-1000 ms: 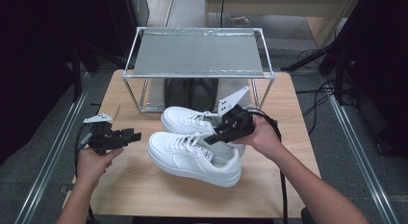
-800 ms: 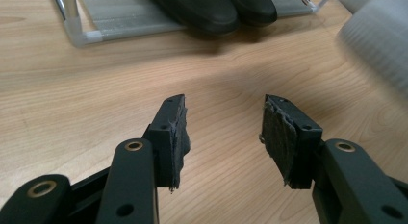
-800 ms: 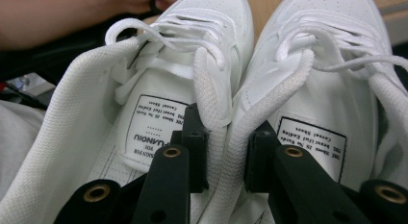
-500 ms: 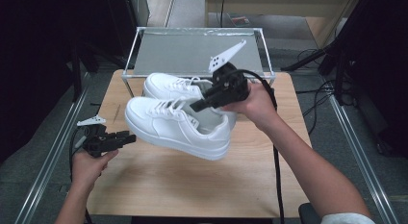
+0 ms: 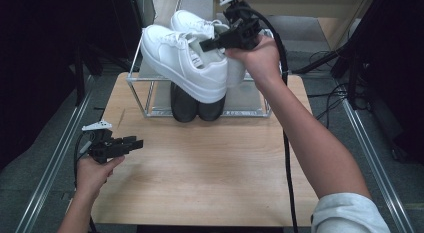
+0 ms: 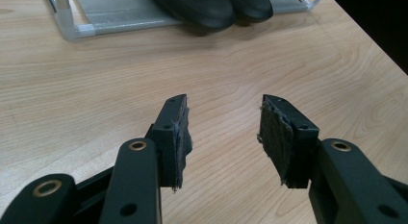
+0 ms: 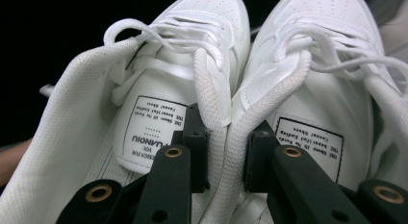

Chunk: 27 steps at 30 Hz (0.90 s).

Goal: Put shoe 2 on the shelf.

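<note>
White sneakers [image 5: 185, 58], a pair, hang in the air above the metal rack [image 5: 150, 100] at the far end of the worktop [image 5: 210, 163]. We hold them with our right gripper [image 5: 207, 44]: its fingers [image 7: 195, 152] are clamped on the two inner collars pressed together, one finger inside each shoe, as the right gripper view shows, with the printed tongue labels on either side. In the high view the toes point to the left and slightly down, and the nearer shoe partly covers the other.

Under the rack's upper shelf, a pair of black shoes [image 5: 196, 107] stands on the lower level, toes toward us; the left gripper view shows their toes at the rack's edge.

Our left gripper [image 5: 136, 142] sits low over the near left part of the worktop, well apart from the rack. Its fingers [image 6: 173, 137] stand apart with nothing between them, only bare wood beneath.
</note>
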Each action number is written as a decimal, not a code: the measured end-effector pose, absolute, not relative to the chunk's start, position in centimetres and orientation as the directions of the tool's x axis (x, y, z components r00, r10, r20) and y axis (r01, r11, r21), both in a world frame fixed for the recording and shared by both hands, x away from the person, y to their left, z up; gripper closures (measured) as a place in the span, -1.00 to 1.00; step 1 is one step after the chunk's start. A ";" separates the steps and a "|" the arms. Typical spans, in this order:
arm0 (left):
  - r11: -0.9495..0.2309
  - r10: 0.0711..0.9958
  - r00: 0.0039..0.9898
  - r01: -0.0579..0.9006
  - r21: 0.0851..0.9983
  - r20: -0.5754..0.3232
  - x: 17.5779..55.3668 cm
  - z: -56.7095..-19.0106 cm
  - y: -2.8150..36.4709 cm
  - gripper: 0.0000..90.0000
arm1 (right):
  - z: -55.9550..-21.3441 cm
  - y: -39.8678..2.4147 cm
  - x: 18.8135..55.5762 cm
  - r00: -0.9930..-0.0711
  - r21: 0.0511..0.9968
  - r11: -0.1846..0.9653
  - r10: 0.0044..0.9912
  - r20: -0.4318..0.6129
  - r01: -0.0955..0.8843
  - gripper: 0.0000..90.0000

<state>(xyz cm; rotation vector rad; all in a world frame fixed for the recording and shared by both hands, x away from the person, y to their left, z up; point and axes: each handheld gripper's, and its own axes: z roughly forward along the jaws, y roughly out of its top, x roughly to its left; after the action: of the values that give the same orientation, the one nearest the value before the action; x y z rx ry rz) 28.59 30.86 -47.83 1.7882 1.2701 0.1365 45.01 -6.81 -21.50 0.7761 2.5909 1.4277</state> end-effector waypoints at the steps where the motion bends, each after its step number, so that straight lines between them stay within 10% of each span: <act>1: -0.058 0.795 0.466 0.696 0.716 -0.389 28.6 -47.8 30.8 0.19 | -21.3 -6.7 45.5 -0.856 0.812 0.428 0.493 0.158 0.396 0.72; 27: -0.100 0.766 0.513 0.692 0.715 -0.388 29.2 -47.9 29.7 0.20 | -24.7 -4.1 52.7 -0.402 0.783 0.095 0.892 0.208 0.615 0.71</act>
<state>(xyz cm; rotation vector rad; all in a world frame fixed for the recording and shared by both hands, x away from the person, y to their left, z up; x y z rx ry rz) 29.22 29.73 -47.87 1.8264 1.2129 0.1000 52.70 -4.12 -24.67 1.4890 2.0578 1.2104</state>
